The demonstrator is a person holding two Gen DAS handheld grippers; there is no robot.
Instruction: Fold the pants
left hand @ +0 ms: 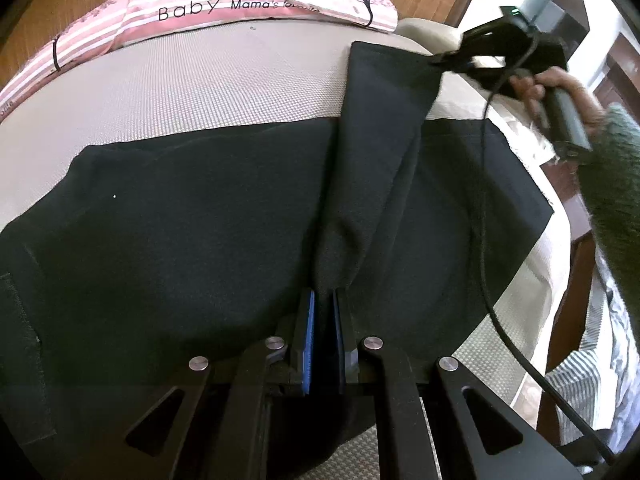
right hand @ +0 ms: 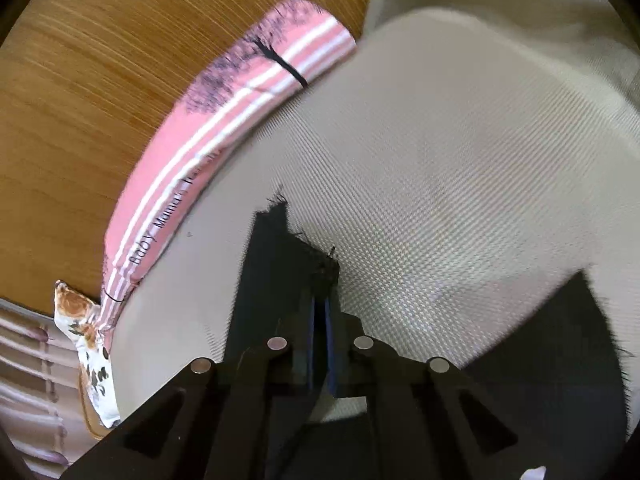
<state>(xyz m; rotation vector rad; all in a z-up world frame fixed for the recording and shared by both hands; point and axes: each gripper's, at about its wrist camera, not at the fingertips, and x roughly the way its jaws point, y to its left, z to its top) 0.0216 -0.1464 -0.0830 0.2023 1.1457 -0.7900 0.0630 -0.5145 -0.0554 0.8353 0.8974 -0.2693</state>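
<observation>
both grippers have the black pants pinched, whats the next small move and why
Probably carry the lifted leg across: the right gripper pinches its hem corner in the air, the left gripper pinches a ridge of the black pants, and the rest lies flat on the bed.

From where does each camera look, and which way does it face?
Left wrist: on the left hand-held gripper, low over the bed, facing the pants and pillow; shows the right hand.
Right wrist: on the right hand-held gripper, raised, tilted, facing the mattress.
Shared: pants, pillow, mattress.
</observation>
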